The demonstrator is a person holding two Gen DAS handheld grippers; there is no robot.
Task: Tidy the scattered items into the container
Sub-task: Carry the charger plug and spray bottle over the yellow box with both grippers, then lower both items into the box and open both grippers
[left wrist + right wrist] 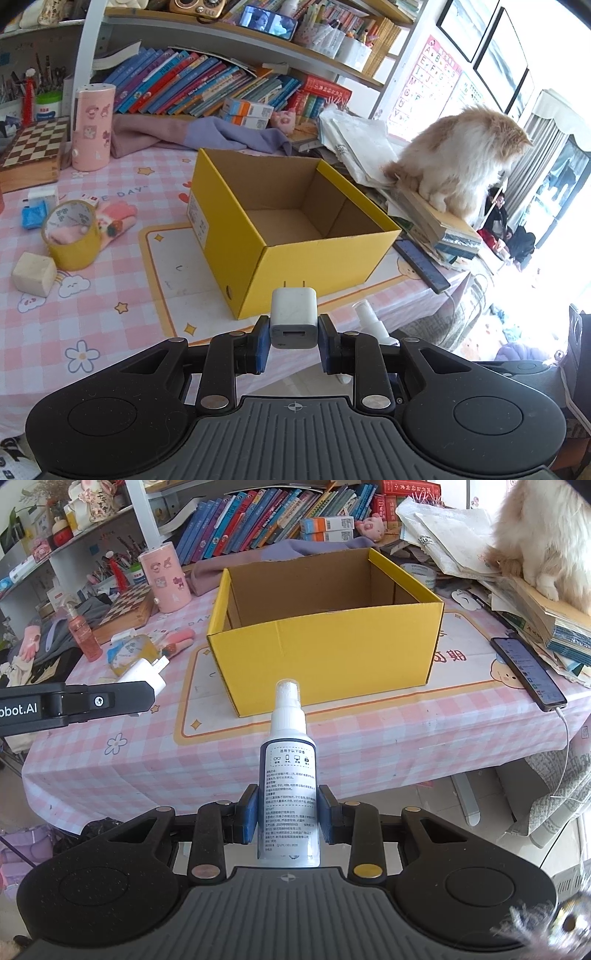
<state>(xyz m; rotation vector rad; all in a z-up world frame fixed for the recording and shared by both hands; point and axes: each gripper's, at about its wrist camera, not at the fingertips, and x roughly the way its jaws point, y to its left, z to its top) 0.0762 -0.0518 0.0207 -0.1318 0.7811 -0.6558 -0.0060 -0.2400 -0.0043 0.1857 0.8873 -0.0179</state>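
An open yellow cardboard box (295, 236) (325, 650) stands empty on the pink checked tablecloth. My left gripper (293, 341) is shut on a white plug charger (294, 317), prongs pointing forward, held just short of the box's near corner. In the right wrist view the same charger (146, 674) shows at the left, gripped by the left gripper's black fingers (110, 701). My right gripper (288, 818) is shut on a white spray bottle (288, 775), nozzle towards the box; its nozzle (369, 319) also peeks beside the left gripper.
On the cloth left of the box lie a yellow tape roll (70, 236), a cream block (34, 274), a pink plush (118, 218) and a blue packet (34, 214). A cat (461, 158) sits on stacked books at the right; a phone (528, 674) lies nearby.
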